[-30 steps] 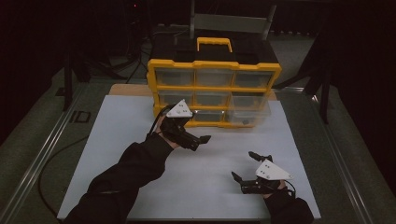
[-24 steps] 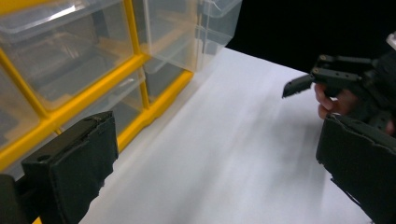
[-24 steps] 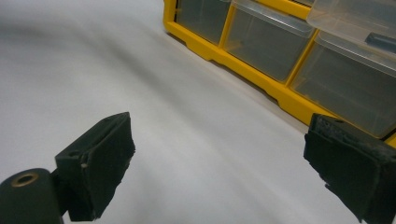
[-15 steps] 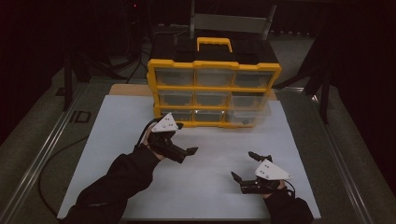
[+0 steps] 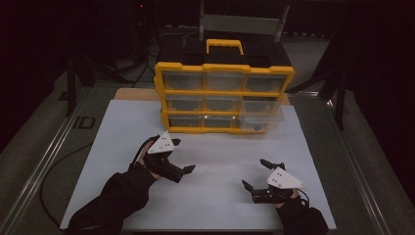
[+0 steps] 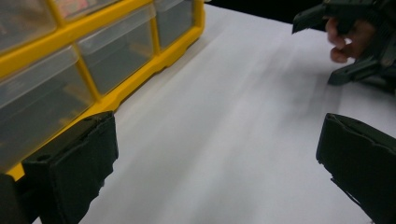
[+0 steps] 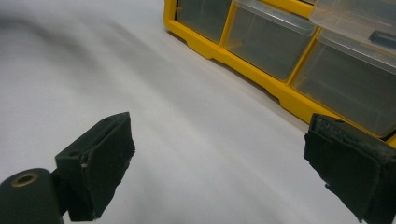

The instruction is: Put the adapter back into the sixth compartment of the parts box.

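Left gripper (image 5: pixel 182 155) has pulled back from the organizer (image 5: pixel 224 98) toward 7 o'clock, jaws spread and empty, right gripper (image 5: pixel 254 175) parked at 5 o'clock likewise spread; risk: the half-out bottom-right drawer (image 5: pixel 262 119) gets clipped on any re-approach.

High view overhead; both gripper views low, close, sharing the yellow organizer (image 5: pixel 224 93).

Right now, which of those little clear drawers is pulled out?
The bottom-right drawer of the yellow organizer sticks out toward the person; the others sit flush.
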Demonstrator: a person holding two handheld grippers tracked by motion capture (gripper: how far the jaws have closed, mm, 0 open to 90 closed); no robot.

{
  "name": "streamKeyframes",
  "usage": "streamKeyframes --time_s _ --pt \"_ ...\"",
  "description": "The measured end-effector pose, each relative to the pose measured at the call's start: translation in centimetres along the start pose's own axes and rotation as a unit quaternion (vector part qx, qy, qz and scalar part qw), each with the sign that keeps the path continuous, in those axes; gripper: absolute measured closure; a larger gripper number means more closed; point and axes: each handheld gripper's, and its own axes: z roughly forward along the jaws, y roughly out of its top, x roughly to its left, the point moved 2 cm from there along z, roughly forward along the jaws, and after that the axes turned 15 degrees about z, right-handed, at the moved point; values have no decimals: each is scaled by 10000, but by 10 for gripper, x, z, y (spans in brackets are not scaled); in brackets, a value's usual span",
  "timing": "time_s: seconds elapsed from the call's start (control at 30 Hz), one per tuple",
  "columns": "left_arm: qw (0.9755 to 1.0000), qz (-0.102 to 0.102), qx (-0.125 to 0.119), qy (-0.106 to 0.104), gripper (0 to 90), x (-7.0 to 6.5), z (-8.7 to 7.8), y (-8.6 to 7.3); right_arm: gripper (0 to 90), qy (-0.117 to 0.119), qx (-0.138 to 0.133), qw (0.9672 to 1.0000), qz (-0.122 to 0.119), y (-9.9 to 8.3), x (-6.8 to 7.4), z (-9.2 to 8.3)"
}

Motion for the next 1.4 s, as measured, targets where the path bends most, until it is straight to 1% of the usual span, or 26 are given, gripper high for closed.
streamKeyframes --time_s 0.03,0.07,0.2,0.23,0.27,0.3,0.37,0.47,0.57,0.6,0.73,0.87,1.03,1.17,1.4 --pt "10000 -24 -5 23 3 -1 -1 -3 83 -8 -7 10000 -8 0 0 0" --pt "10000 -49 9 19 3 -1 -3 -6 83 1 16 10000 -79 0 -1 0" --pt "9999 -53 89 77 3 -5 -9 -19 83 -1 17 10000 -78 0 -1 0" --pt "9999 -53 89 77 3 -5 -9 -19 83 -1 17 10000 -78 0 -1 0" --pt "9998 -119 106 97 3 -7 -11 -25 83 5 24 10000 -67 0 0 0" --pt "9998 -116 137 116 3 -9 -13 -28 83 -12 24 10000 -30 0 0 0" --pt "9997 -155 140 122 3 -11 -16 -35 83 -16 29 10000 -53 0 0 0" --pt "9995 -184 216 125 3 -15 -20 -46 83 -13 9 10000 -32 0 0 0" --pt "9994 -212 234 156 3 -17 -24 -54 83 -11 28 10000 -39 0 0 1" --pt "9993 -249 226 169 3 -18 -25 -57 83 -7 32 10000 -30 0 0 1" --pt "9991 -281 235 235 3 -20 -30 -65 83 -15 26 10000 -26 0 1 1" --pt "9989 -299 268 248 3 -22 -33 -72 83 -20 25 10000 -28 0 1 0" --pt "9986 -280 379 256 3 -26 -35 -80 83 -18 43 10000 -14 -1 1 0" --pt "9982 -364 390 288 3 -27 -38 -86 83 -10 33 10000 -29 0 1 0" --pt "9976 -413 450 324 3 -28 -46 -96 83 -15 32 10000 -36 0 0 0"
